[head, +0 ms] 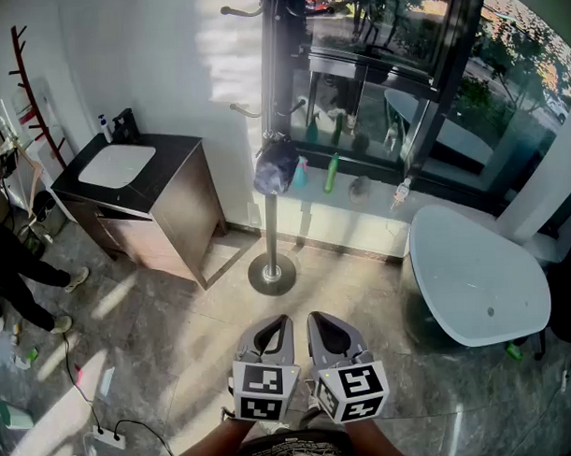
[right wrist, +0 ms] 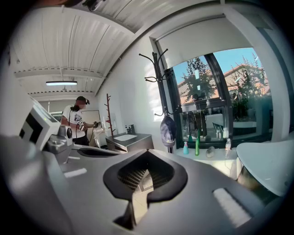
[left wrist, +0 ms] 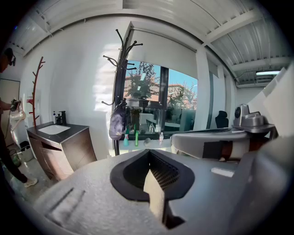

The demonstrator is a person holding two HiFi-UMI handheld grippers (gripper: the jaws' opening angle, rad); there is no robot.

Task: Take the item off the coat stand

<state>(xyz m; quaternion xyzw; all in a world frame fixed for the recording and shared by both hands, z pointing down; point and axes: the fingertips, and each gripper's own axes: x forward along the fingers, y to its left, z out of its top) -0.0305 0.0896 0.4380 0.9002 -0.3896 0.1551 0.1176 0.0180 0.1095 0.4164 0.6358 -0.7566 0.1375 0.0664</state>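
While both bare forearms [head: 217,449] enter from the bottom edge of the head view, the left gripper [head: 283,323] and the right gripper [head: 315,322] are held low and side by side, almost touching. Their marker cubes sit nearest the person and their tips point forward at the round base [head: 271,274] of the black metal coat stand [head: 272,223]. The grippers are level with each other and well apart from the stand.

The left gripper view looks straight along clenched jaws: the left gripper [left wrist: 149,152] has its black pads meeting at the tip with nothing between them. The right gripper [right wrist: 146,155] is likewise closed and empty.

A dark blue fabric cap [head: 276,165] hangs on the stand, from one of the lower hooks and right against the pole (roughly at the height of the window sill behind it). Its long axis runs up and down along the pole, narrow end at the hook and the fuller part drooping below; both gripper views show the cap [left wrist: 117,124] [right wrist: 168,131] hanging that way. Which way its brim faces cannot be made out.

A dark wooden cabinet with a white basin [head: 120,167] stands to the left of the stand, and a white oval bathtub [head: 479,272] to its right.
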